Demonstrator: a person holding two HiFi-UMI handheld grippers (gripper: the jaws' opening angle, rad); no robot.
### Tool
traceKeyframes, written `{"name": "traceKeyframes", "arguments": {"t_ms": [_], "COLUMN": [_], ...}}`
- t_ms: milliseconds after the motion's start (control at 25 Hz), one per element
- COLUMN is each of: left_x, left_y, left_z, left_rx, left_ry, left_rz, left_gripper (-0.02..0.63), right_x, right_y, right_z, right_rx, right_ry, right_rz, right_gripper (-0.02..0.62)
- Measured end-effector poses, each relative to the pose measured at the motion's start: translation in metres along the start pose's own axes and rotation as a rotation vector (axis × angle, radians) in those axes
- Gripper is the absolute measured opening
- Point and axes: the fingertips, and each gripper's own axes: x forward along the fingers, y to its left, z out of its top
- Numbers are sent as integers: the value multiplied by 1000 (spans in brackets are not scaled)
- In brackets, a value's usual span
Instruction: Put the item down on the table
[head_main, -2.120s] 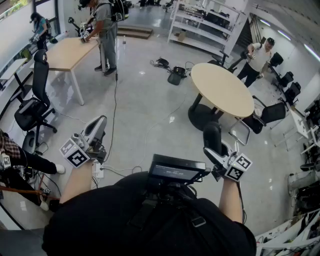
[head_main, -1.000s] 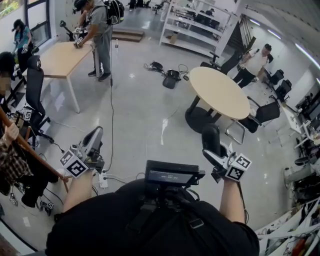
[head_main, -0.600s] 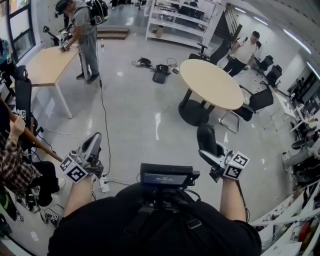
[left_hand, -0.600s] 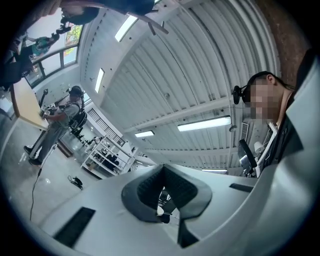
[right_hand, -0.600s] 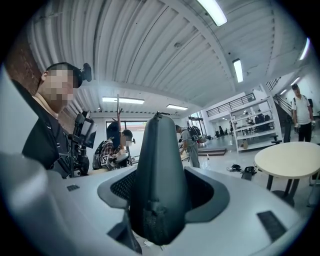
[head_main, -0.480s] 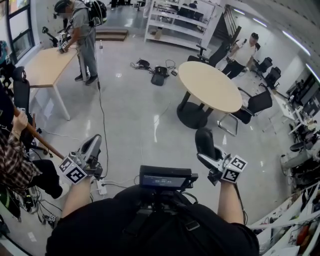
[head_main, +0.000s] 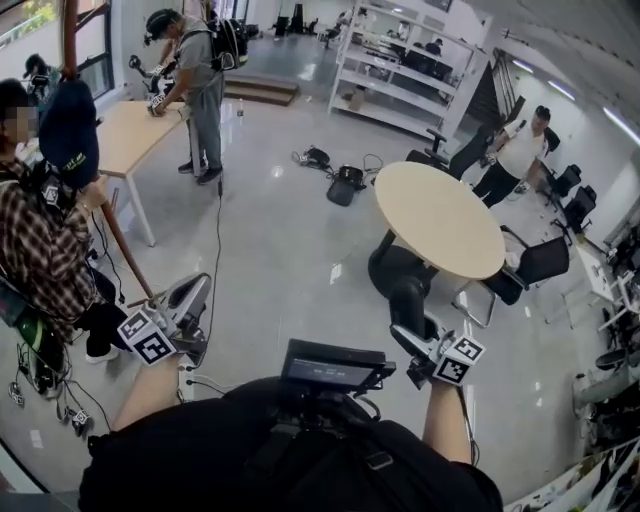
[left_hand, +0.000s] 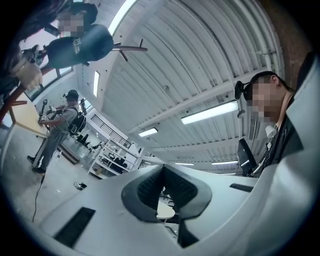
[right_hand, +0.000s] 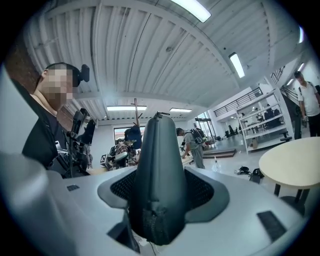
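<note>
- Head view: R gripper (head_main: 410, 320) clenched on a dark grey item (head_main: 403, 292), a soft tapered case w/ its narrow end pointing away from the person.
- Item is up in the air over the glossy floor (head_main: 290, 240), in front of the person's R side, and rests on nothing.
- Round table (head_main: 440, 215) stands ahead of the item and apart from it. Its top is bare, w/ a black chair (head_main: 538, 258) at its R edge.
- L gripper (head_main: 192, 292) is held out on the L side, carrying nothing.
- Rect. table (head_main: 125, 130) is far L, w/ a person wearing a backpack (head_main: 200, 80) standing at it.
- Person in a plaid shirt (head_main: 40, 250) is close at L. Person in a white top (head_main: 520, 150) is beyond the round table.
- Shelving (head_main: 400, 60) runs along the back, w/ bags (head_main: 345, 180) on the floor in front of it.
- L gripper view: L gripper (left_hand: 163, 180) has its dark pads (left_hand: 145, 187) meeting at the tips, nothing between them. A bit of the round table (left_hand: 165, 212) shows through the slit lower down. Cam looks up at a ribbed ceiling (left_hand: 200, 60) w/ strip lights.
- R gripper view: R gripper (right_hand: 160, 192) has both pads pressed on the sides of the dark grey item (right_hand: 157, 150). A seam or zip runs down the item's middle.
- Round table (right_hand: 292, 162) is off to the R, well apart from the item.
</note>
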Motion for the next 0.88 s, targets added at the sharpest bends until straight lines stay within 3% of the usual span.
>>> {"name": "traceKeyframes", "arguments": {"t_ms": [320, 520, 760, 880], "left_x": [107, 132, 139, 141], "left_y": [-42, -54, -25, 6], "left_z": [-52, -61, -83, -74], "left_rx": [39, 59, 42, 18], "left_ry": [5, 44, 47, 46], "left_rz": [30, 73, 88, 71], "left_gripper": [2, 2, 2, 2], "right_x": [-50, -57, -34, -7], "right_y": [-114, -146, -171, -170], "right_z": [22, 14, -11, -3], "right_rx": [-12, 31, 49, 40], "right_ry": [-14, -5, 15, 32], "right_rz": [74, 108, 129, 112], "right_gripper": [285, 285, 285, 285]}}
